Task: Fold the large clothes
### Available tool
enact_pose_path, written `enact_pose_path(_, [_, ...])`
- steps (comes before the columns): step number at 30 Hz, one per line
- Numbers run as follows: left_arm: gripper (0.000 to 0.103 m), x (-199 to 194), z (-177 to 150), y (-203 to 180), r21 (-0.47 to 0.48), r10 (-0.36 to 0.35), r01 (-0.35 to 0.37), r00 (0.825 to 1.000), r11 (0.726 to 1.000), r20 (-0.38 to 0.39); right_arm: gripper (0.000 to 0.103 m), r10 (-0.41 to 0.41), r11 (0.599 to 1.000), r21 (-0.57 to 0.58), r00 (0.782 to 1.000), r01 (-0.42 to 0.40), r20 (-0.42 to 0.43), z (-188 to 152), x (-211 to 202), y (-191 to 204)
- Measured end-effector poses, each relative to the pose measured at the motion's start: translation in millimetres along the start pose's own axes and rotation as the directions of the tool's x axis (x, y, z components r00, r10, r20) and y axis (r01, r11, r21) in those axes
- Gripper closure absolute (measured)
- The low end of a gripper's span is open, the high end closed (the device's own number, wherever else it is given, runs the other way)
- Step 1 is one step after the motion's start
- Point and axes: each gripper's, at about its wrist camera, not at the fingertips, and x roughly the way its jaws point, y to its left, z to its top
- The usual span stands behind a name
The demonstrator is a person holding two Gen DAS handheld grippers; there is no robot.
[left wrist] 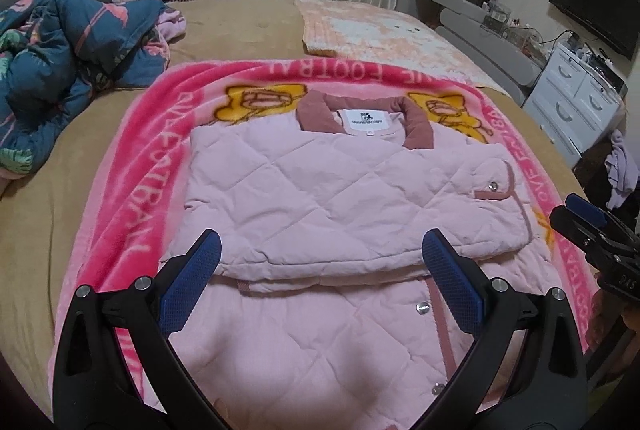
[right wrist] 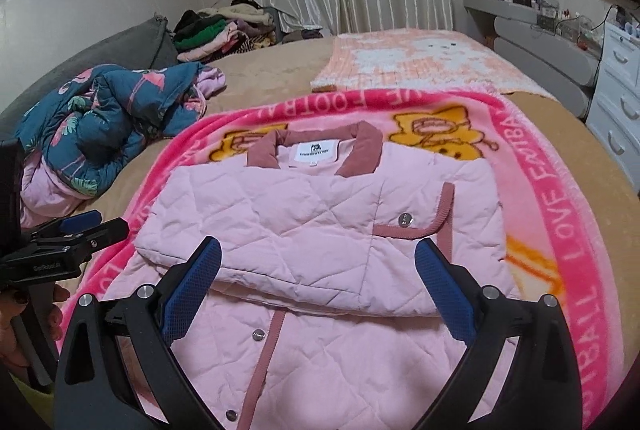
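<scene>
Tongs (left wrist: pixel 320 258) (right wrist: pixel 318 266) of both hands hover agape over folded pink jacket (left wrist: pixel 340 198).

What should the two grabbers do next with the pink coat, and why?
Probably lower both to the pink coat's near hem and pinch it. The sleeves look already folded across the chest, the bottom half is flat, and the left gripper and right gripper are open and empty.

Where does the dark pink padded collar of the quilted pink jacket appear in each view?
Left wrist: dark pink padded collar, upper centre, slightly right.
Right wrist: collar, upper centre.
Shared landmark: white neck label between the collar ends.
</scene>
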Motion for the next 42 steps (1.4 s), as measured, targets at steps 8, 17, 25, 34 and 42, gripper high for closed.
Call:
enact_pose_path(8, [0.008,-33,-6,-7,0.006,-0.011,0.011,0.999,1.000,0.038,0.006,0.003,1.000,0.003,0.999,-0.003,0.043,-2,-36,4])
enact_pose_path(17, [0.008,-64,-14,-14,0.011,-0.027,0.027,0.997,1.000,0.078,0.004,0.010,1.000,-0.003,0.996,-0.009,0.089,-7,-73,11])
enact_pose_path(25, [0.008,-94,-25,-24,0.034,-0.046,0.042,0.992,0.999,0.121,0.004,0.021,1.000,-0.010,0.991,-0.019,0.132,-12,-107,17])
enact_pose_path(34, [0.008,-125,-39,-29,0.045,-0.058,0.052,0.985,0.998,0.165,0.004,0.036,0.999,-0.028,0.984,-0.031,0.175,-24,-141,21])
enact_pose_path(42, [0.008,-137,-59,-31,0.049,-0.053,0.045,0.983,0.998,0.174,0.004,0.046,0.998,-0.041,0.982,-0.039,0.186,-41,-160,22])
